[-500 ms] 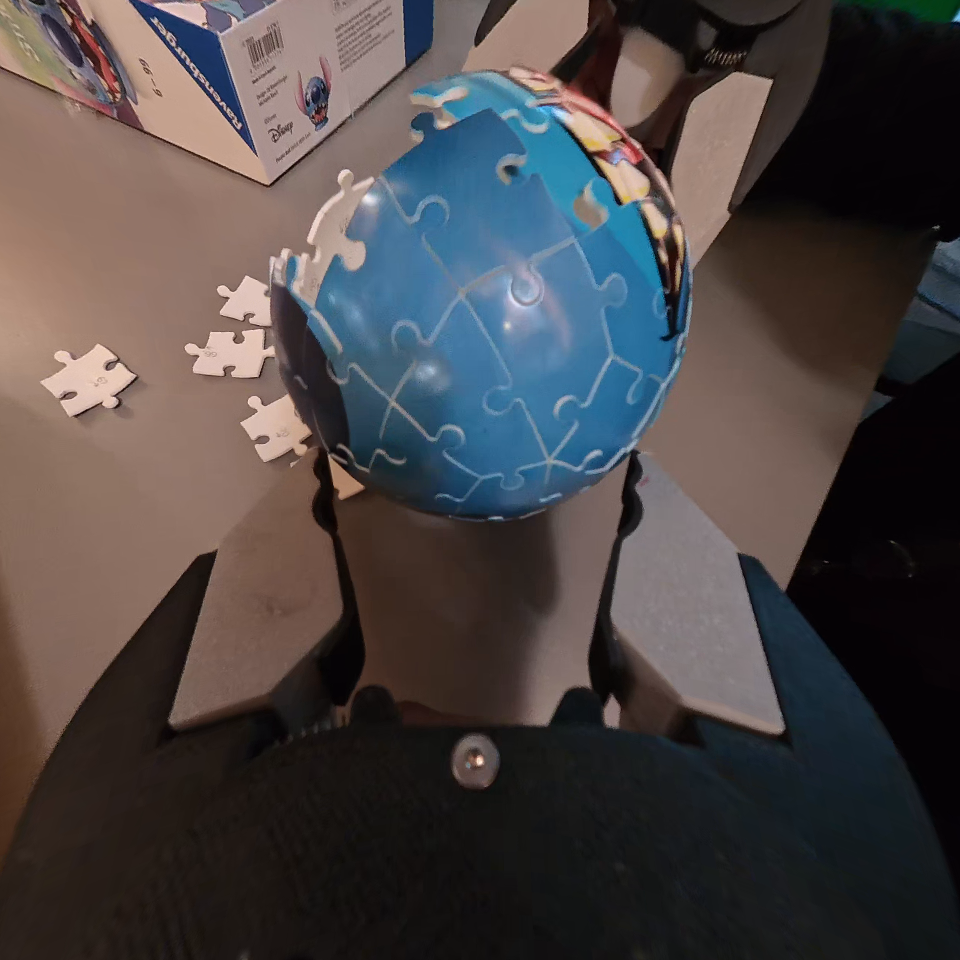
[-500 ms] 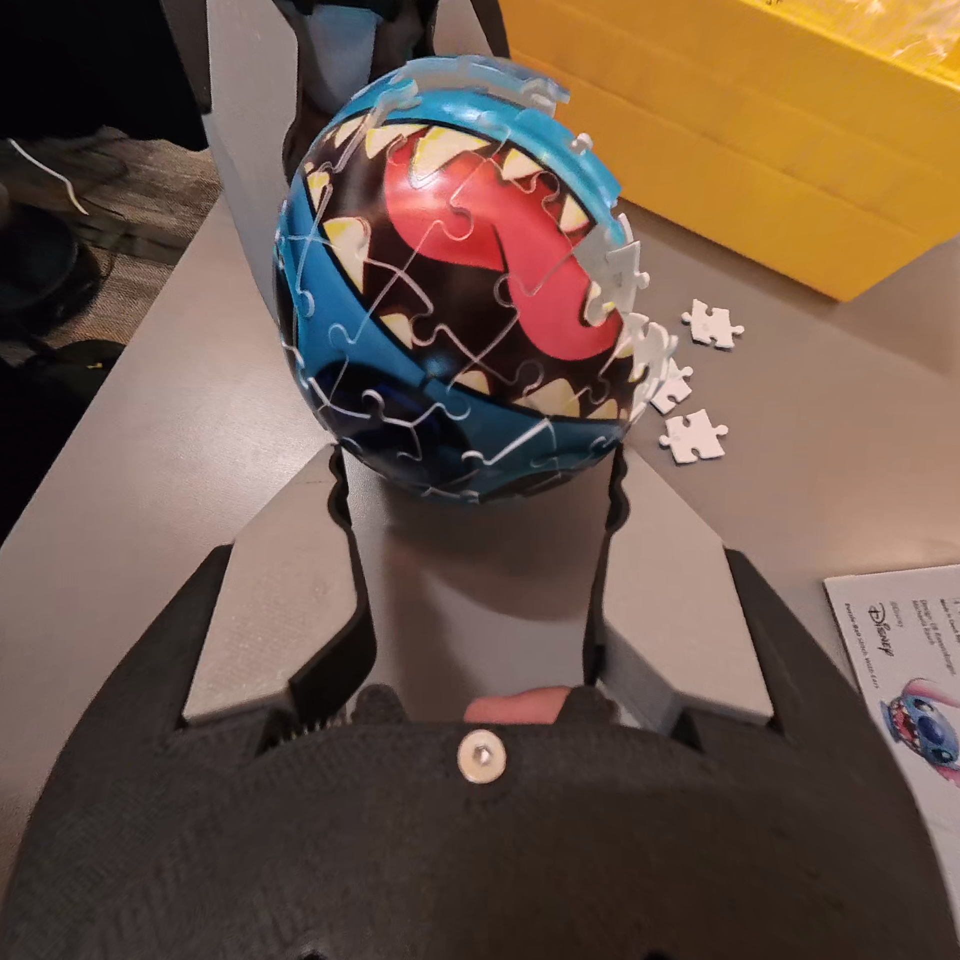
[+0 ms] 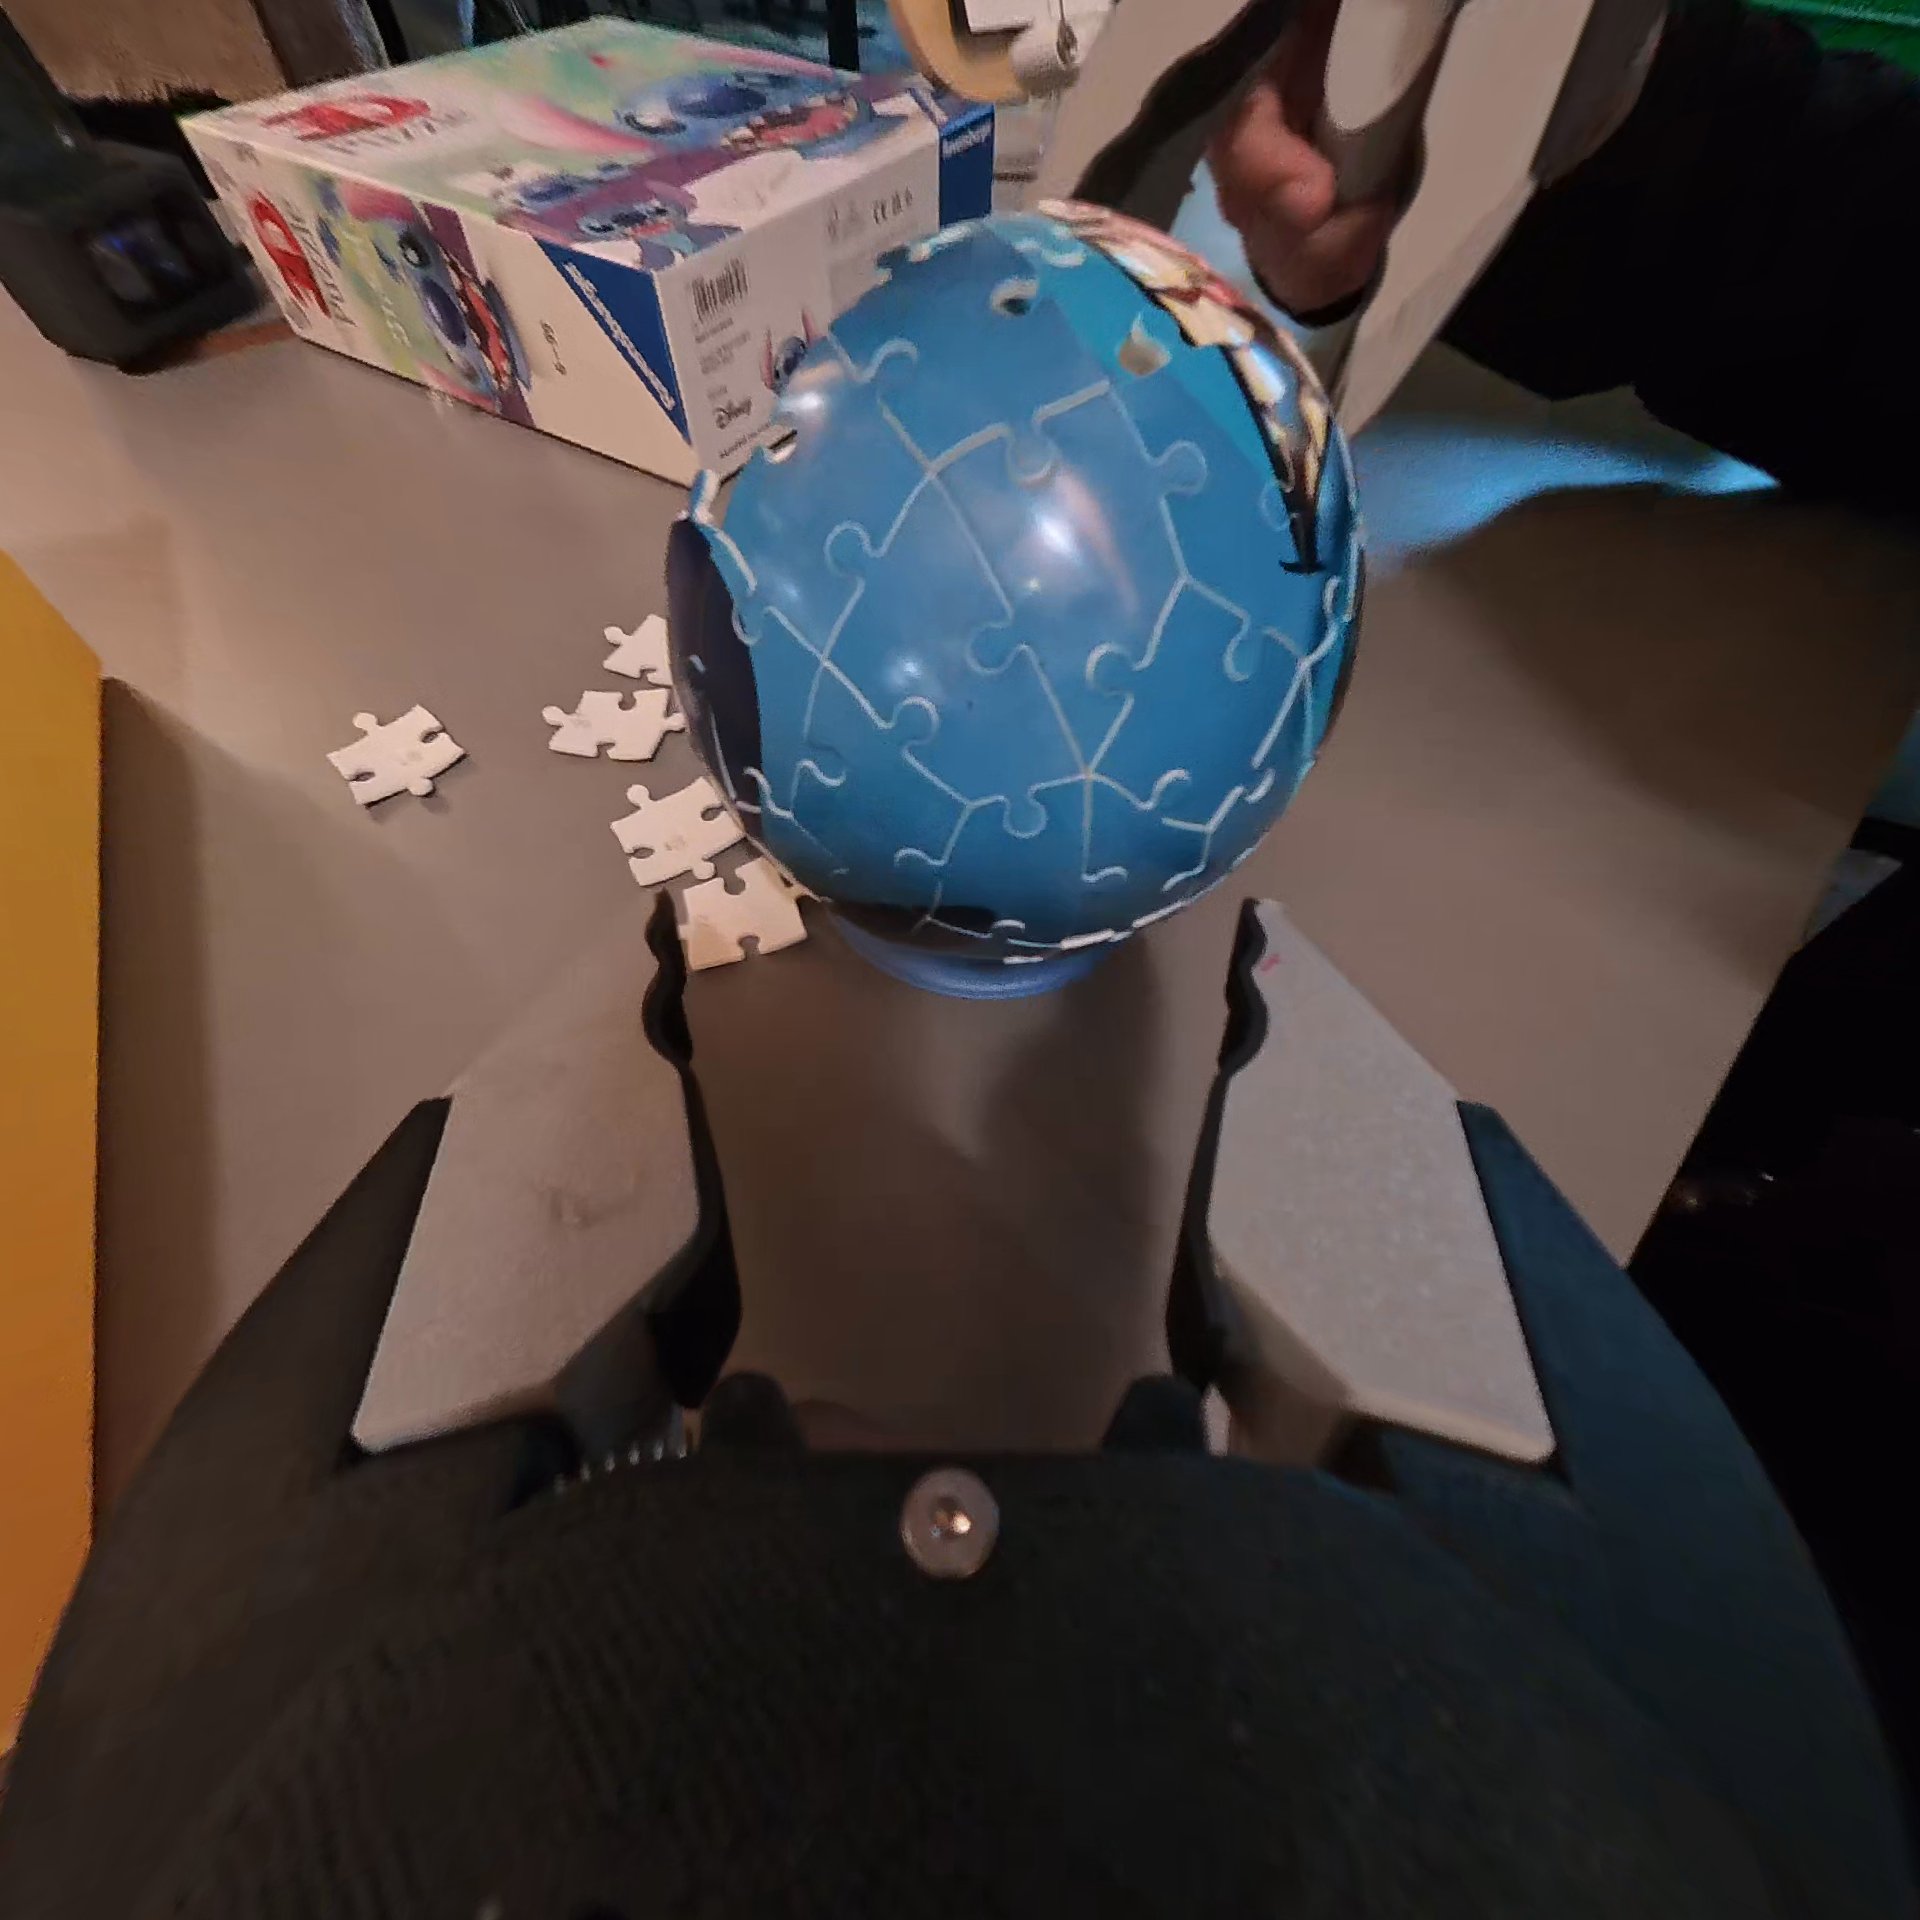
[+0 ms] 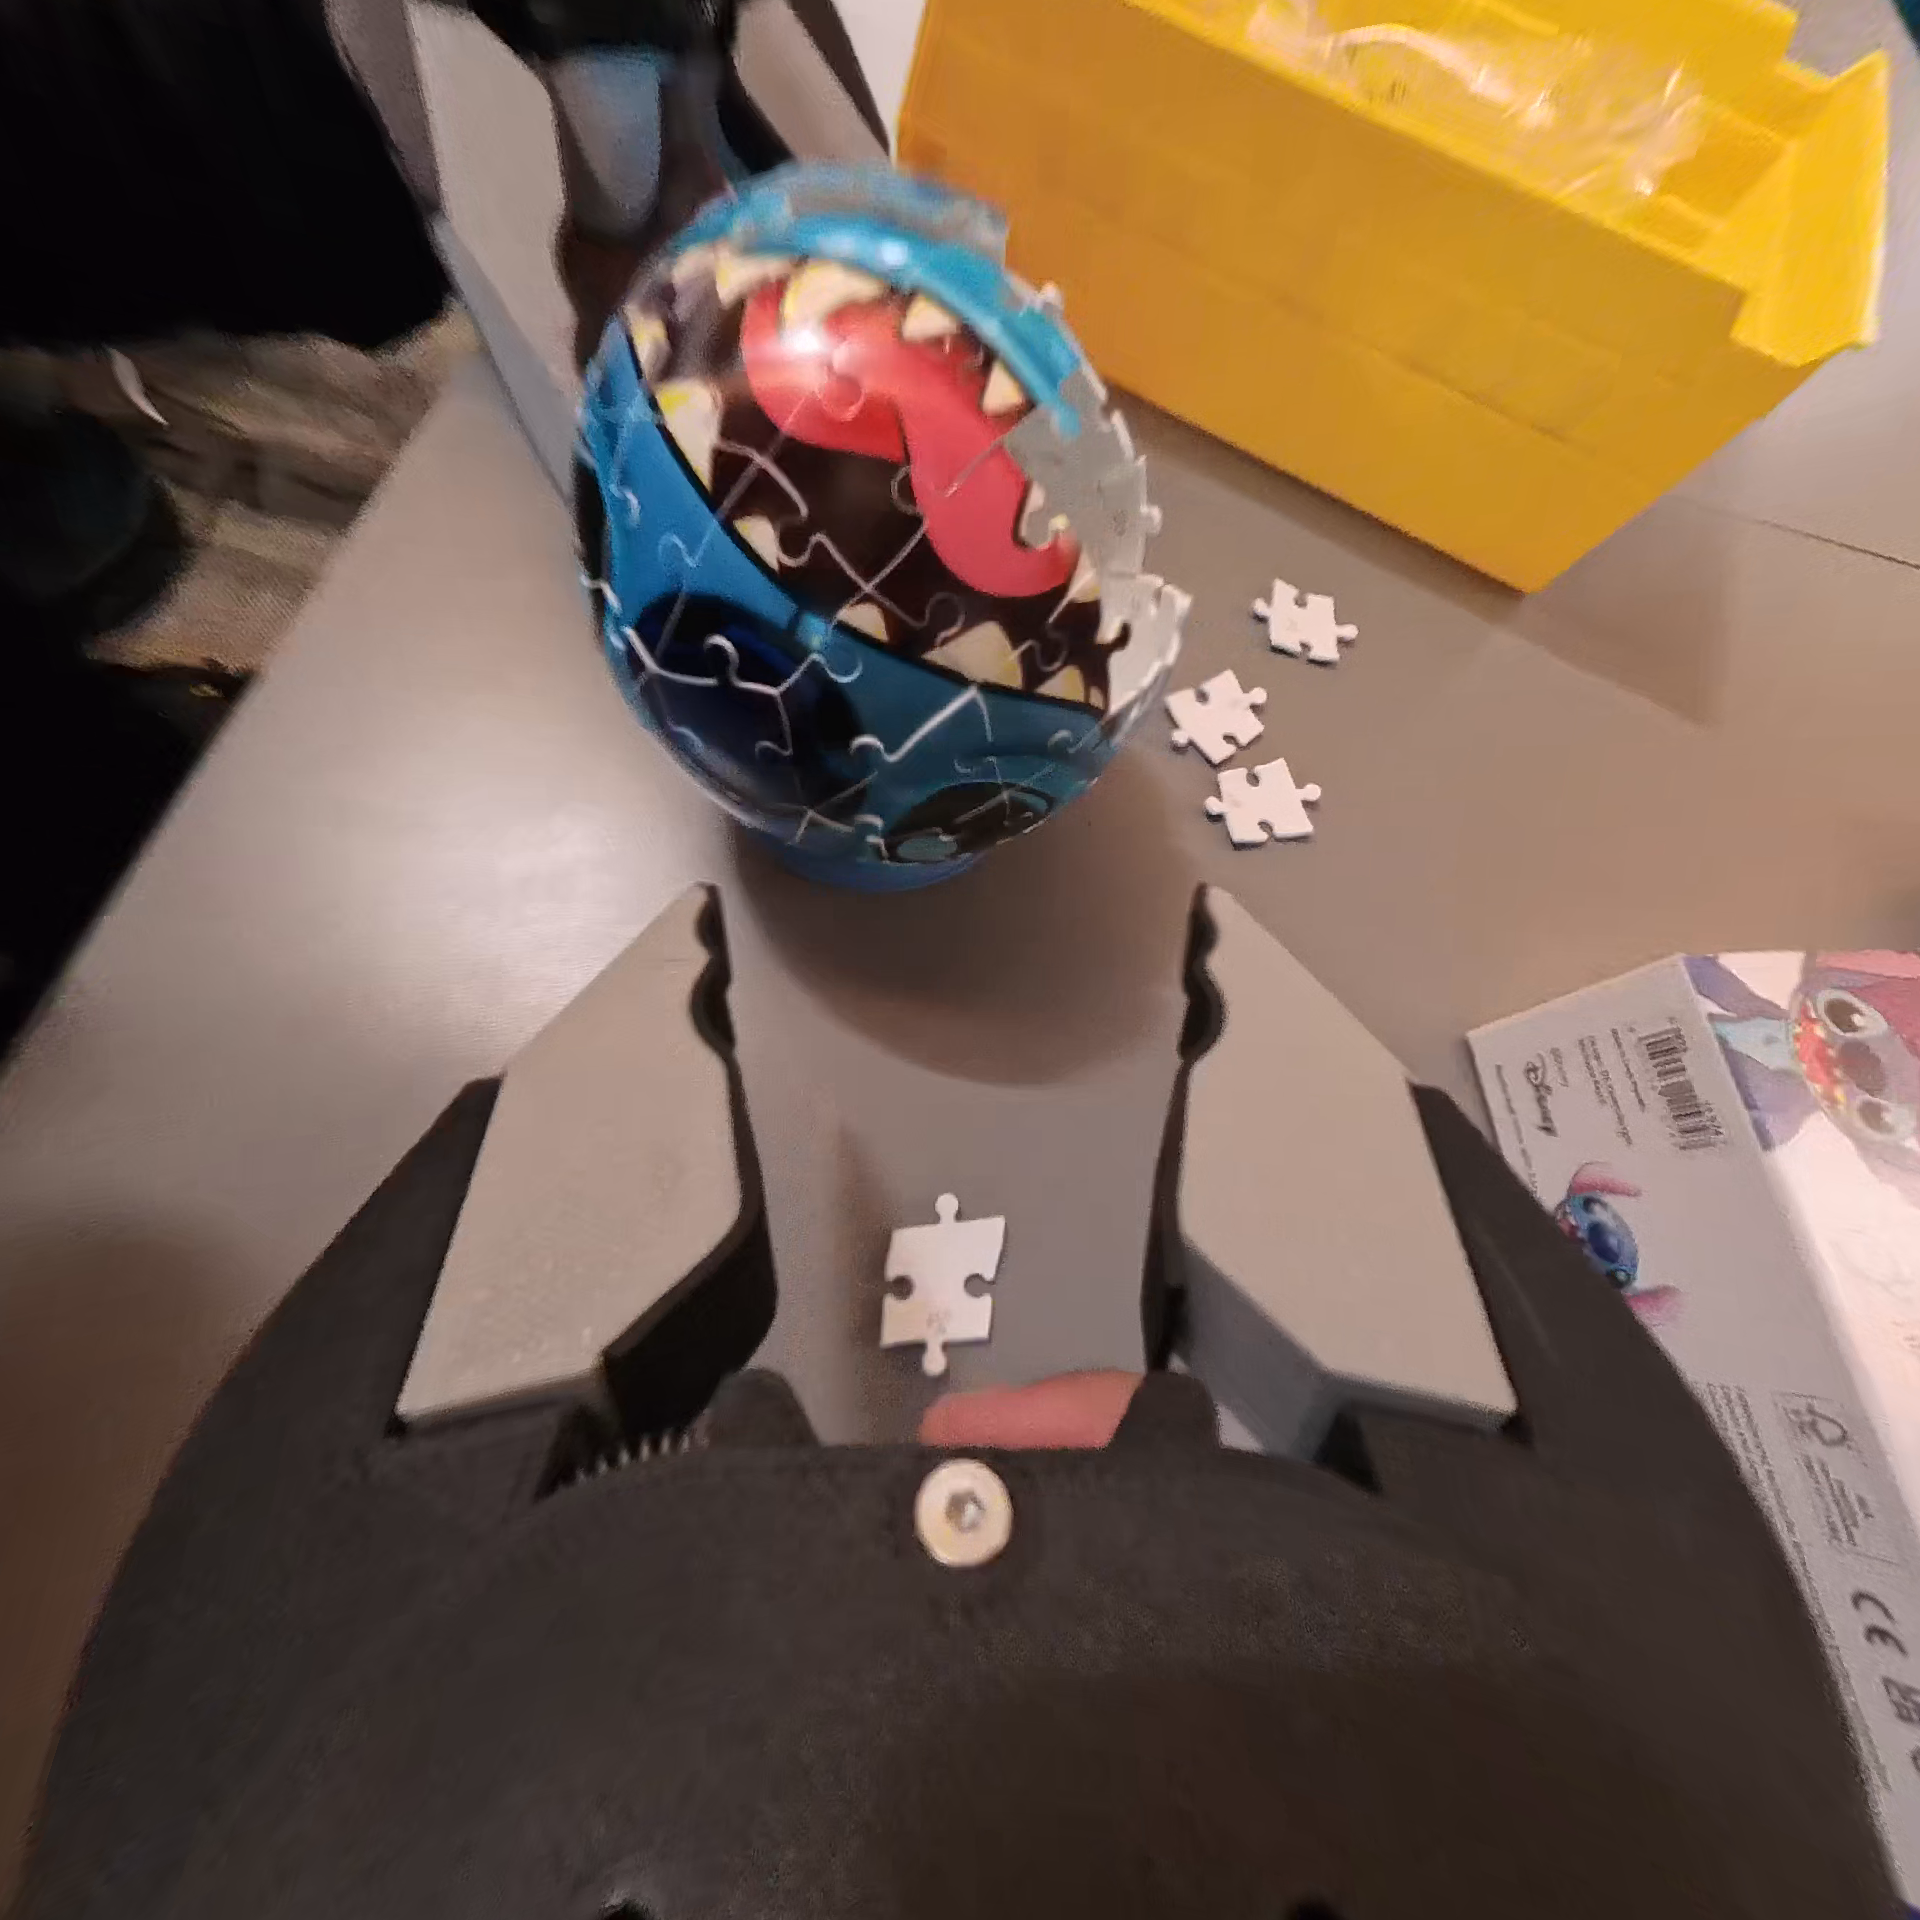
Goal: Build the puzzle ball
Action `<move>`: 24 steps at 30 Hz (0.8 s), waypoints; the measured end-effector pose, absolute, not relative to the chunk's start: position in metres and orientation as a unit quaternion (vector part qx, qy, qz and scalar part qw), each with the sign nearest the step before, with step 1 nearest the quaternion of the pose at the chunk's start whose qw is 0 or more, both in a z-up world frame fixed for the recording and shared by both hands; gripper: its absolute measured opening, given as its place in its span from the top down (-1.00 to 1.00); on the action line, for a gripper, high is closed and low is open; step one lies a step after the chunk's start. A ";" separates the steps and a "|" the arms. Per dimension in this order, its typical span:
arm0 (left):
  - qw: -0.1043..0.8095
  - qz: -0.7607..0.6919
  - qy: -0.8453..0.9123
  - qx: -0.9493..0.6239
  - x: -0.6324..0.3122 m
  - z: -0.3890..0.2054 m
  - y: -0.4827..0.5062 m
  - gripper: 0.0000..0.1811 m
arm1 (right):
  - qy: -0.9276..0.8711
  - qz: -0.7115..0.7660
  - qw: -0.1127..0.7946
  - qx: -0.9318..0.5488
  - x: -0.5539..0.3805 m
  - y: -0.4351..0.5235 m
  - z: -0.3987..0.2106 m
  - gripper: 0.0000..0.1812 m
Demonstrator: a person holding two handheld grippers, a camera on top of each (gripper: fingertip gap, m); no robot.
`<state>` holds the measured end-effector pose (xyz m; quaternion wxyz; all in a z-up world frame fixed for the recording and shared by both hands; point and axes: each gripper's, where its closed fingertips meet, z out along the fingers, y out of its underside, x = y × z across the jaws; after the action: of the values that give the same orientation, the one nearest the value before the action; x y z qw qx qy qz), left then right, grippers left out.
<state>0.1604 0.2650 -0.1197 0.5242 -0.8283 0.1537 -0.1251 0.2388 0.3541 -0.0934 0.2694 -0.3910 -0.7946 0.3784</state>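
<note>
Both grippers have been drawn back from the puzzle ball (image 3: 1023, 613), now set on the counter (image 3: 312, 582); fingers released, nothing grasped.

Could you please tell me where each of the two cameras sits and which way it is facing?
Left wrist view: sits behind the open left gripper, faces the puzzle ball's plain blue side; a hand shows beyond.
Right wrist view: sits behind the open right gripper, faces the ball's toothed-mouth side; a fingertip shows.
Shared: the ball, loose white pieces, the puzzle box.
</note>
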 end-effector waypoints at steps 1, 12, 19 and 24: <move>0.527 -0.126 0.148 -0.827 0.159 -0.119 0.265 -0.14 | -0.788 0.397 0.262 -0.391 0.243 0.357 -0.084 0.13; 0.566 -0.182 0.133 -0.793 0.156 -0.101 0.257 -0.13 | -0.729 0.422 0.277 -0.463 0.279 0.363 -0.101 0.03; 0.599 -0.134 0.139 -0.777 0.153 -0.093 0.255 -0.09 | -0.663 0.380 0.391 -0.512 0.296 0.401 -0.113 0.07; 0.657 -0.097 0.121 -0.737 0.142 -0.075 0.251 -0.03 | -0.640 0.327 0.462 -0.519 0.290 0.424 -0.112 0.14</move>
<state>0.1424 0.2512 -0.0749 0.6573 -0.7374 0.1211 -0.0975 0.2903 0.4241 -0.1122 0.4625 -0.5190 -0.6399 0.3274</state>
